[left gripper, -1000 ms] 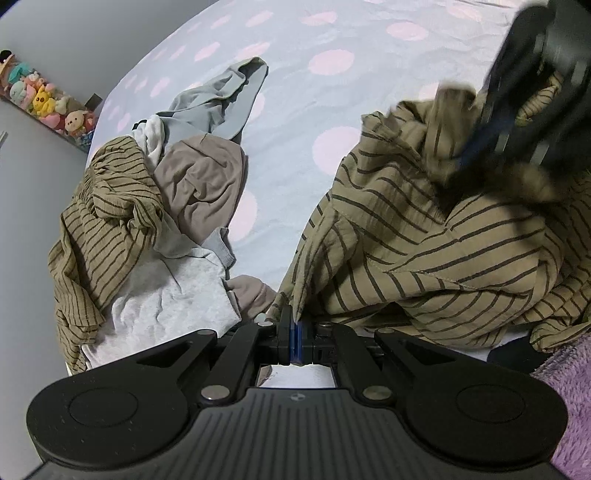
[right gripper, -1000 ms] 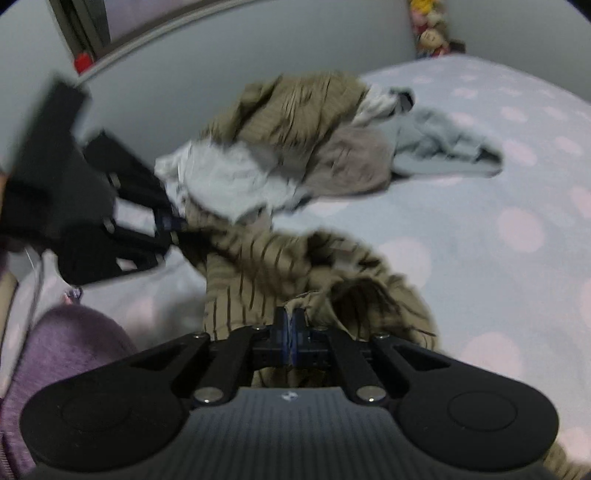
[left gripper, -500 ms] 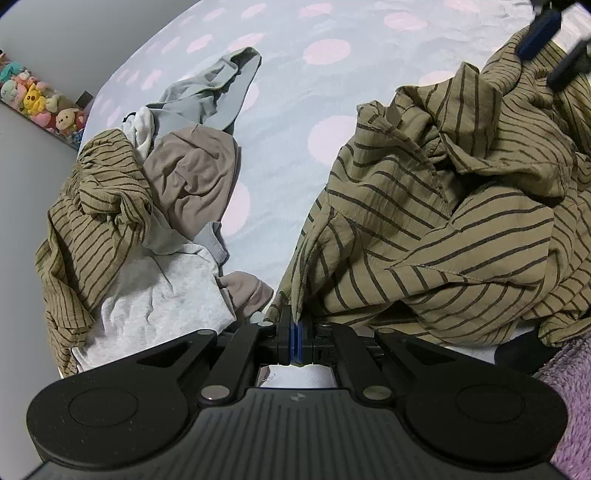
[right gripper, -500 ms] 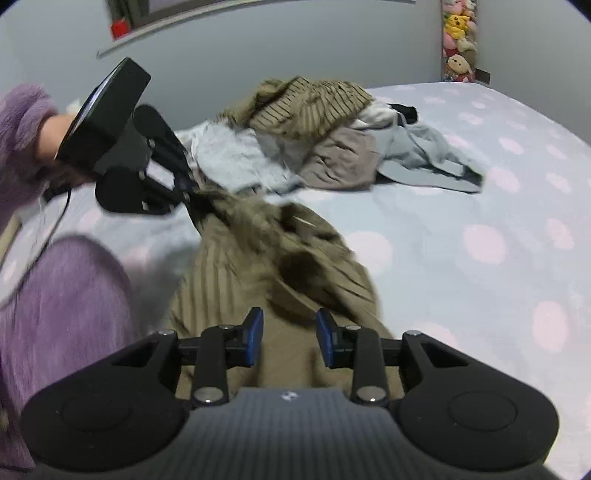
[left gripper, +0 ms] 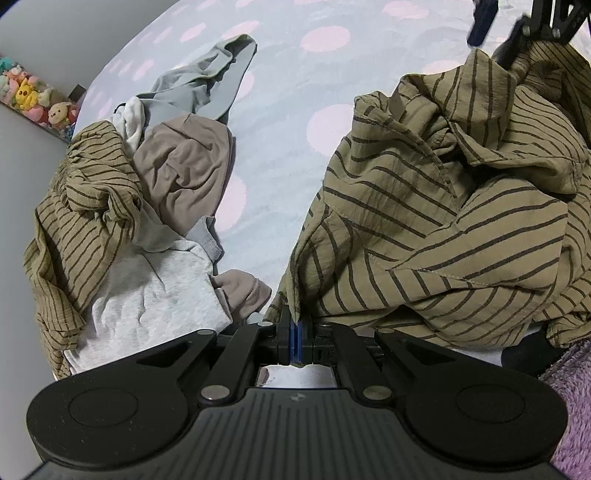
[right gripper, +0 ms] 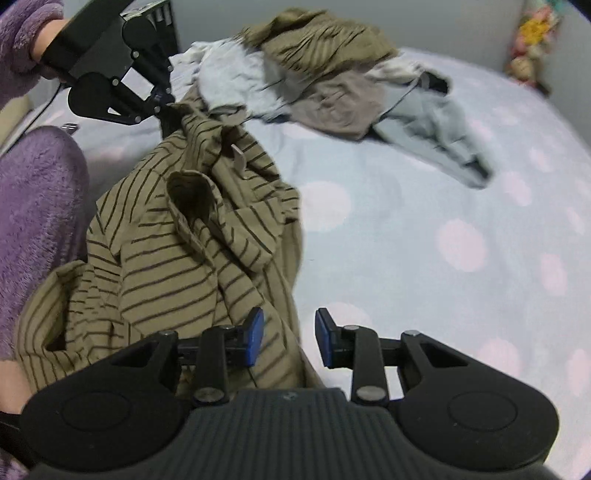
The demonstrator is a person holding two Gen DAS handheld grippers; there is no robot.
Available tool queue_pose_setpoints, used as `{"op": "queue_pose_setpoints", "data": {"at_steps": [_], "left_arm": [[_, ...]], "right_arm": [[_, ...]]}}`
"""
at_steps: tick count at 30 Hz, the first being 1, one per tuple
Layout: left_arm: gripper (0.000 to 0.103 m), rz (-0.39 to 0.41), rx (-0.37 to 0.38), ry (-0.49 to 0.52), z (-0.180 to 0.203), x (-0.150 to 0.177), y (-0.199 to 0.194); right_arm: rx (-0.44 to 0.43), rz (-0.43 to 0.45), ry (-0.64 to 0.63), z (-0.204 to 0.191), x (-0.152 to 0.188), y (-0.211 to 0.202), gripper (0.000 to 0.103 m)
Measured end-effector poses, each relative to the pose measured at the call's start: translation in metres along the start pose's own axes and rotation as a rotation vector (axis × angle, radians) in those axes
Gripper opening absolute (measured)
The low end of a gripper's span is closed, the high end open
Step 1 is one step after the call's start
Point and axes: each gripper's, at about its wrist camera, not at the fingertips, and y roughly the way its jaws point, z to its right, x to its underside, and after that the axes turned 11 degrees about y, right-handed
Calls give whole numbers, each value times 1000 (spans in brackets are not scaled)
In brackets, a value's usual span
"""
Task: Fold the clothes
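Note:
A tan shirt with dark stripes [left gripper: 443, 229] lies crumpled on the bed, seen also in the right wrist view as the striped shirt [right gripper: 177, 258]. My left gripper [left gripper: 296, 332] is shut on a corner of its hem, and the same left gripper [right gripper: 162, 105] shows at upper left, pulling the cloth up a little. My right gripper [right gripper: 289, 325] is open just over the shirt's near edge. Cloth shows in the gap between its blue pads [right gripper: 255, 332], but they do not press it. The right gripper [left gripper: 498, 33] appears blurred above the far end of the shirt.
A pile of clothes [left gripper: 147, 206] lies to the left: a second striped garment, a taupe piece, a light grey one and a blue-grey one [right gripper: 436, 133]. The bedsheet [right gripper: 424, 240] is pale blue with pink dots. Plush toys [left gripper: 29, 99] line the wall. A purple fleece sleeve [right gripper: 37, 206] is close.
The right gripper has let go of the striped shirt, opened, and swung sideways to the shirt's near edge. The left gripper has kept its hold and place.

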Motion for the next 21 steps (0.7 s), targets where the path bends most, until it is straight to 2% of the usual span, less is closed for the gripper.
{"op": "queue_pose_setpoints", "data": {"at_steps": [7, 9, 13, 14, 18, 21], "left_arm": [[0, 10, 32, -5, -2, 1, 12], [0, 12, 39, -9, -2, 1, 15], [0, 16, 46, -14, -4, 2, 19], [0, 17, 47, -13, -5, 3, 20], [0, 21, 41, -40, -8, 3, 15], [0, 35, 27, -81, -13, 5, 4]], "right_arm": [[-105, -85, 31, 5, 4, 25, 31], [-121, -92, 52, 6, 9, 27, 16], [-129, -82, 79, 3, 16, 20, 9], [-123, -76, 82, 2, 17, 17, 3], [-74, -46, 88, -4, 22, 2, 2], [21, -7, 84, -10, 25, -17, 1]]}}
